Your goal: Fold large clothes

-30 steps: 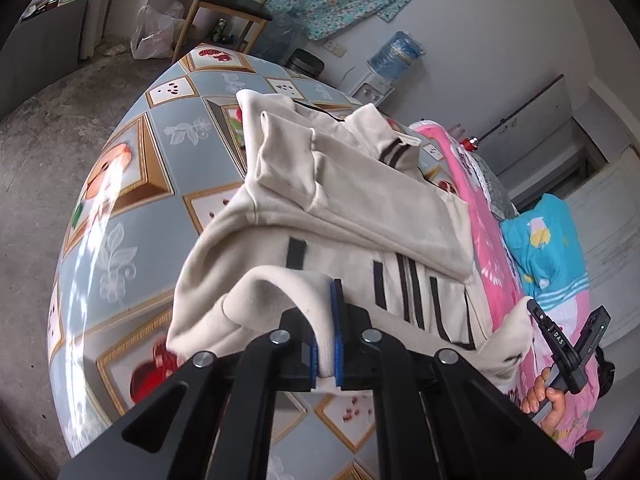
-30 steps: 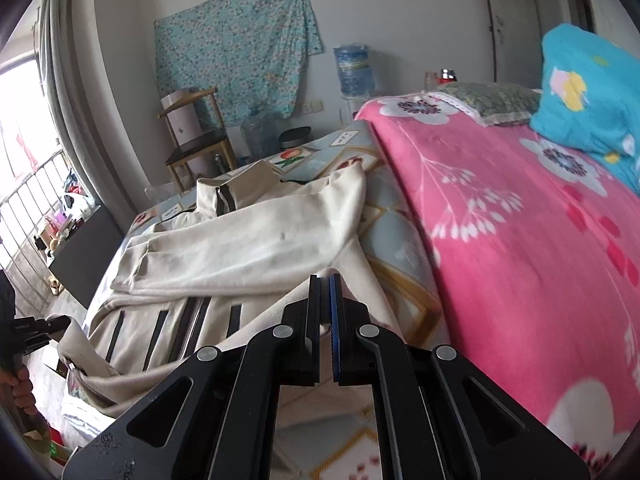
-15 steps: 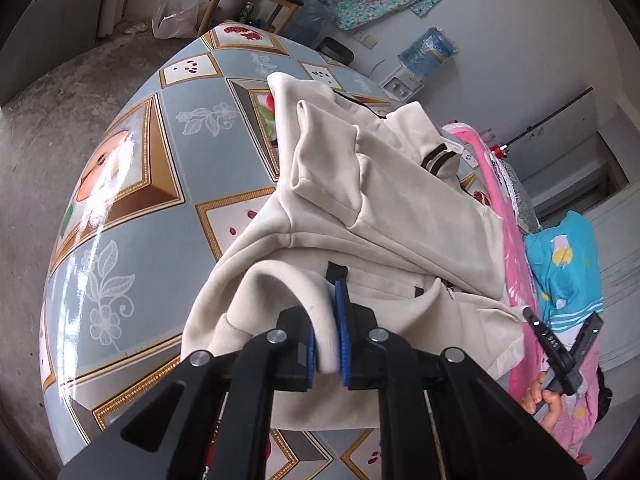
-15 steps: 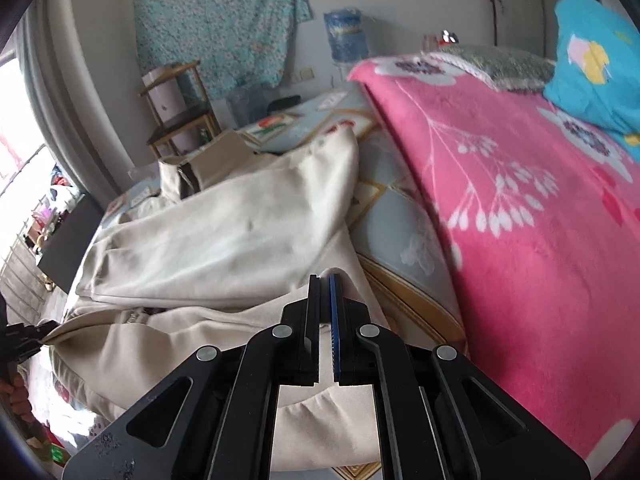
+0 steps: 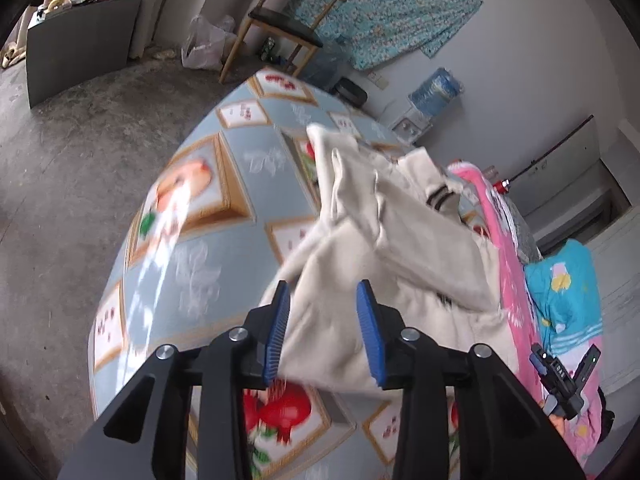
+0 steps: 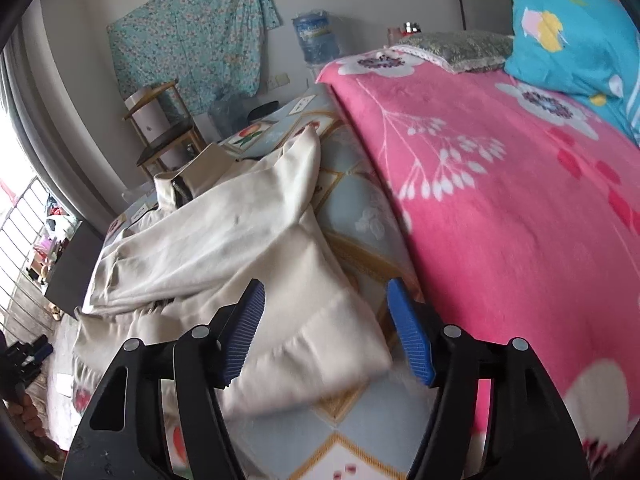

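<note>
Left wrist view shows the left gripper (image 5: 323,330) with its 2 blue pads opening apart, and the soft cream jacket with black stripes (image 5: 404,236) sits between them, not squeezed. Right wrist view shows the right gripper (image 6: 324,330) opening wide too, with the jacket's (image 6: 224,248) folded edge between its pads, loose. The jacket lies on the blue picture-tile bed sheet (image 5: 256,152), just beside the pink flower blanket (image 6: 500,200).

Cream garment (image 6: 224,240), pink floral blanket (image 6: 500,208), fruit-patterned blue cloth (image 5: 240,184)
</note>
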The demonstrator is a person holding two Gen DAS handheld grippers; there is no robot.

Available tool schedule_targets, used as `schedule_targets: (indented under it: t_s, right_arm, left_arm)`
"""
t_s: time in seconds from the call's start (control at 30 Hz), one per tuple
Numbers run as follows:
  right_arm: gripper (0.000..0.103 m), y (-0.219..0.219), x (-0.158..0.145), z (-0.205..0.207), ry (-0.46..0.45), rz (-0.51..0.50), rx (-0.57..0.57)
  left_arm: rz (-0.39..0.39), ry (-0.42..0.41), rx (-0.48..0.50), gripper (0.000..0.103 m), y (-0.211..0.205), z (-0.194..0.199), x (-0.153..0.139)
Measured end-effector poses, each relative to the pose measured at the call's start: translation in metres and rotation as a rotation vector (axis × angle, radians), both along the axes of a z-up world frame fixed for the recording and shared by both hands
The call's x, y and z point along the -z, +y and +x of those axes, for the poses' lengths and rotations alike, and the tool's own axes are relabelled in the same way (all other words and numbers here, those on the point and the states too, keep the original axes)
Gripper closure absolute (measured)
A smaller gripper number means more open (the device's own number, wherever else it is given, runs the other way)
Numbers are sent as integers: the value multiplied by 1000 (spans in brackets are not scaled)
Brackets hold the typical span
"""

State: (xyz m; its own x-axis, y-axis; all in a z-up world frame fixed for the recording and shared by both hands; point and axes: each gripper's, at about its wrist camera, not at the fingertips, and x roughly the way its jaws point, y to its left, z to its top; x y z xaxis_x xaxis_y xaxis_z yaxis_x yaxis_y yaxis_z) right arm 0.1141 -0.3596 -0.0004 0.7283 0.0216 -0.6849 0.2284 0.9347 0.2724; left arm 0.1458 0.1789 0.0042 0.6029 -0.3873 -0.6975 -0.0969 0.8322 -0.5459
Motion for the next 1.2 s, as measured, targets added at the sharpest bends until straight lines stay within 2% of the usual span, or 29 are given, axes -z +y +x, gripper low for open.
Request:
schedule_targets:
  t_s: [0.13,0.23,0.3,0.43,0.57,0.73,0.8,0.87,0.93,0.97,1.03,1.1,1.17,1.2]
  right_arm:
    - [41,4,9,-19,35,78,-18]
    - [40,10,21,-28,72,141,-23]
    - [40,13,29,-32,98,189,-30]
    - [40,16,44,-30,133,261,-28]
    - [40,9,54,-26,133,328,16]
    - [40,-9,66,-14,57,484,62]
    - [40,-14,67,-8,27,507,80]
    - [40,-16,70,-1,5,521,96]
    - [41,-13,70,3,-9,506,107]
    - [44,-9,69,4,-17,471,112]
    - [53,-5,66,4,-21,423,124]
    - [74,-2,65,4,-10,366,148]
    - [82,-1,61,4,1,322,157]
    - [91,3,56,2,-4,288,153]
  left_arm:
    - [-60,55,43,63,-9,-23,17]
    - [-148,97,78,55,-18,-39,35]
    - [-200,123,76,53,-22,-43,46]
    - [-357,180,2,52,-14,-39,72]
    - [-490,163,-64,52,-3,-28,82]
    - [-550,141,-153,53,4,-14,85]
    - [-535,136,-189,53,0,-11,82]
    - [-487,129,-212,55,-6,-10,78]
    - [-414,122,-222,70,-12,-9,75]
    - [-353,113,-222,74,-16,-8,72]
    - [-274,97,-207,83,-22,-7,70]
    - [-132,61,-152,86,-33,-5,61]
    - [6,21,-96,90,-44,-4,50]
    - [80,-15,-66,93,-51,-5,42]
